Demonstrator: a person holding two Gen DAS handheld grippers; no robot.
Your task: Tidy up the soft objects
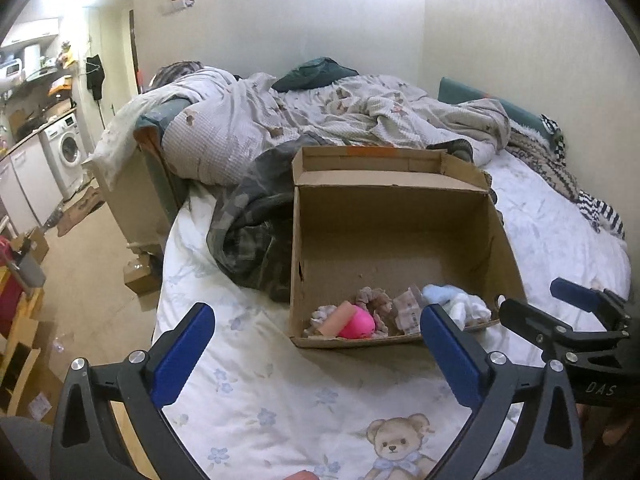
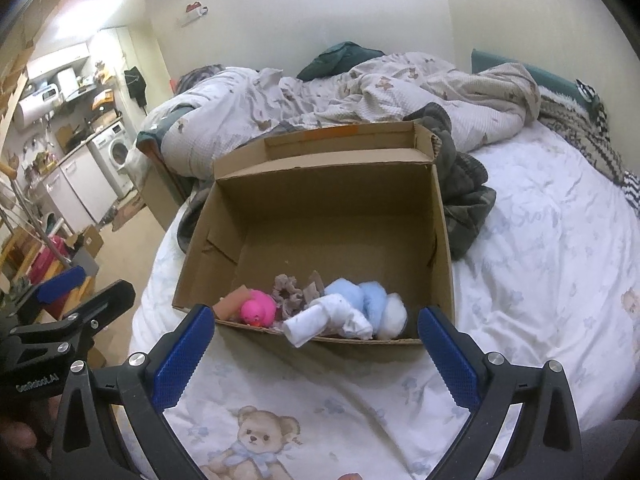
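An open cardboard box (image 1: 392, 216) (image 2: 320, 208) sits on the bed. Along its near wall lie a pink toy duck (image 1: 358, 322) (image 2: 258, 310), a peach roll (image 1: 336, 318), a brown scrunchie (image 2: 286, 292), light blue fluffy pieces (image 2: 362, 296) and a white rolled cloth (image 2: 320, 322) that hangs over the near rim. My left gripper (image 1: 316, 344) is open and empty, just in front of the box. My right gripper (image 2: 316, 344) is open and empty, also in front of the box. The right gripper also shows in the left wrist view (image 1: 560, 312).
The bed has a white floral sheet (image 1: 280, 400) with a teddy bear print (image 2: 256, 440). A rumpled duvet (image 1: 320, 116) and a dark blanket (image 1: 252, 232) lie behind and beside the box. The floor, boxes and a washing machine (image 1: 70, 152) are to the left.
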